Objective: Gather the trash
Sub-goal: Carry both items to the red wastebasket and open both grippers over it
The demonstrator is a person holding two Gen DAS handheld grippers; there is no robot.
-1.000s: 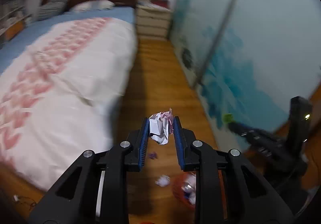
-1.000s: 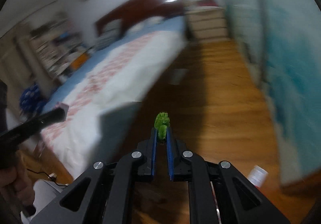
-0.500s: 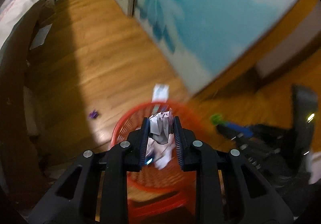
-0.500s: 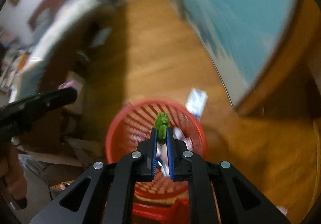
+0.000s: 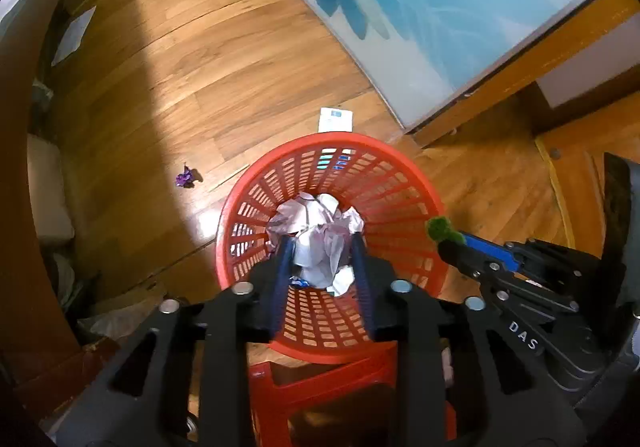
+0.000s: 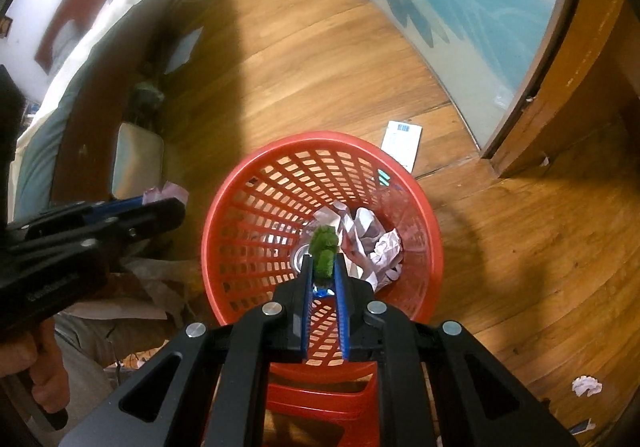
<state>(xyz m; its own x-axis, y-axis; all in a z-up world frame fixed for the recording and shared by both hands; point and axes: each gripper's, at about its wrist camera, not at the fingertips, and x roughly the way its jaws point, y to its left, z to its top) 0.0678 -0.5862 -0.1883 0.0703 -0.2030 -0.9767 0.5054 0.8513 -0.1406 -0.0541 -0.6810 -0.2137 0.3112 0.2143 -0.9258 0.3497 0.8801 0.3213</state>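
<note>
A red mesh basket stands on a red stool, with crumpled white paper inside. My left gripper hangs over the basket with its jaws spread wide, and a crumpled white and pink paper wad shows between them; I cannot tell if it is still touched. My right gripper is shut on a green crumpled wad over the basket. It also shows in the left wrist view.
A purple scrap lies on the wooden floor left of the basket. A white packet lies behind the basket. A white paper wad lies at the right. A bed is on the left, a blue sliding door on the right.
Both grippers have swung from facing the bed down to over the red basket. My left jaws have widened around the paper wad. The right still pinches the green wad.
</note>
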